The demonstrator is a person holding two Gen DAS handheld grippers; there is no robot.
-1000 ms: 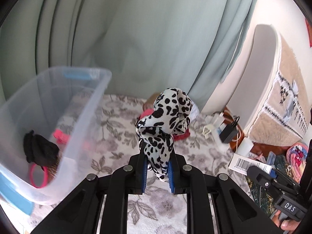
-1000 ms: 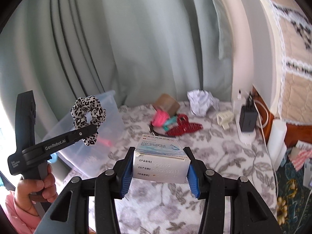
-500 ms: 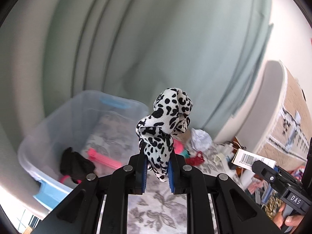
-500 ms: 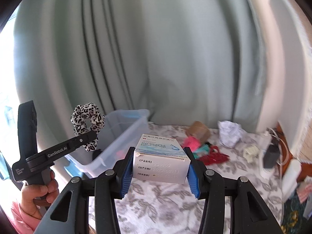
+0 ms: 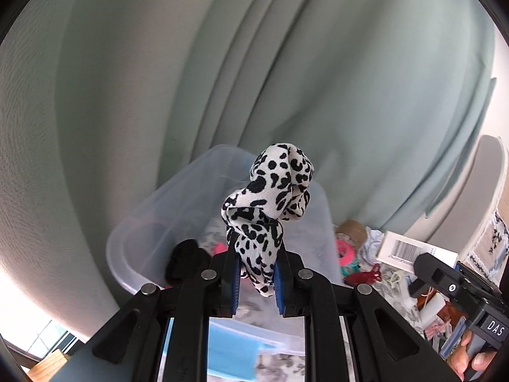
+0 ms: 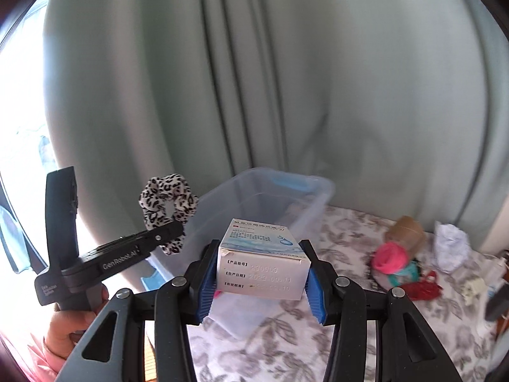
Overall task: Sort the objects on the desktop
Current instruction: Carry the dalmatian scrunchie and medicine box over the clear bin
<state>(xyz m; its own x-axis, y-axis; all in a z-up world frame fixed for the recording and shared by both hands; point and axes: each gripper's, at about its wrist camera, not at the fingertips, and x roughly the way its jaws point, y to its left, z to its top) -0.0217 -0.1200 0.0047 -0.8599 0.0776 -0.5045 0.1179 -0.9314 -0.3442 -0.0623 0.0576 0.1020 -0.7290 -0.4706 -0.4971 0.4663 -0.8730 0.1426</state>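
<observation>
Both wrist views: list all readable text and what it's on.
"GenRobot.AI": side of the left gripper.
"DAS": body of the right gripper.
"230903", "2023.09.11": end face of the white box; the Chinese labels and third date are too blurred.
Barcode digits on the box: too small to read.

pale green curtain (image 6: 286,95), hanging in vertical folds behind the floral tablecloth (image 6: 350,334), which is white with grey leaf print. at the tablecloth's far right edge, a white wall (image 5: 501,63) beside the curtain, and a cream padded headboard (image 5: 490,175) in front of that wall. at the tablecloth's right edge, a white plug adapter (image 6: 474,286) rests on the cloth. left of the curtain, bright window light (image 6: 19,111).
</observation>
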